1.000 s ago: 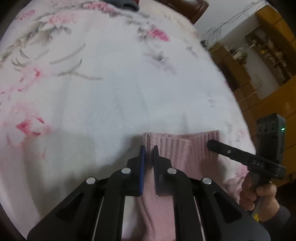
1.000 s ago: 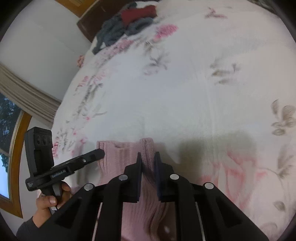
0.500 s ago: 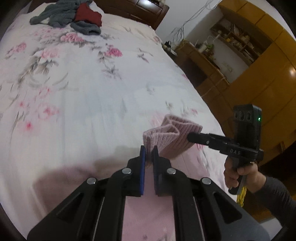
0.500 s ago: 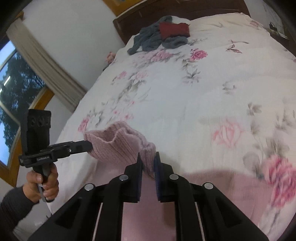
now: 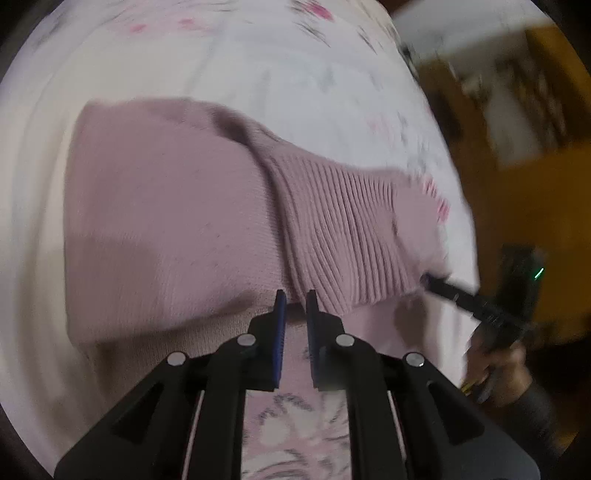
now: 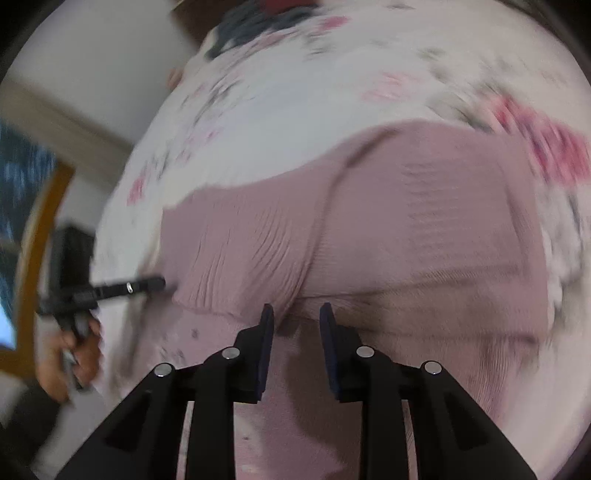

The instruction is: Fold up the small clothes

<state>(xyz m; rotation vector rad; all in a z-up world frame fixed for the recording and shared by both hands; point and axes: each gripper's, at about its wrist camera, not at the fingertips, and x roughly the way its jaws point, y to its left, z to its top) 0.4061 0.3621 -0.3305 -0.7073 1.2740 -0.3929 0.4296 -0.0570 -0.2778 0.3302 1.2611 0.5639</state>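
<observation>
A pink knit garment [image 5: 166, 206] lies on the floral bedspread [image 5: 229, 66], its ribbed hem [image 5: 343, 229] folded over onto the smooth body. My left gripper [image 5: 295, 295] is low at the hem's near edge, with the fingers close together on the ribbed fabric. In the right wrist view the same garment [image 6: 424, 240] fills the middle. My right gripper [image 6: 295, 308] stands open just short of the folded edge, with nothing between its fingers. Each gripper shows in the other's view: the right gripper [image 5: 443, 288] at the hem's right corner, the left gripper [image 6: 129, 286] at its left edge.
The bedspread [image 6: 295, 92] stretches beyond the garment. A blurred pile of grey and red clothes [image 6: 258, 22] lies at its far end. Wooden furniture [image 5: 535, 166] stands right of the bed and a window [image 6: 22, 184] to its left. A hand [image 5: 495, 365] holds the right gripper.
Both grippers lifted the ribbed hem, carried it over the garment and lowered it onto the body. The right gripper's fingers have spread apart and let go.
</observation>
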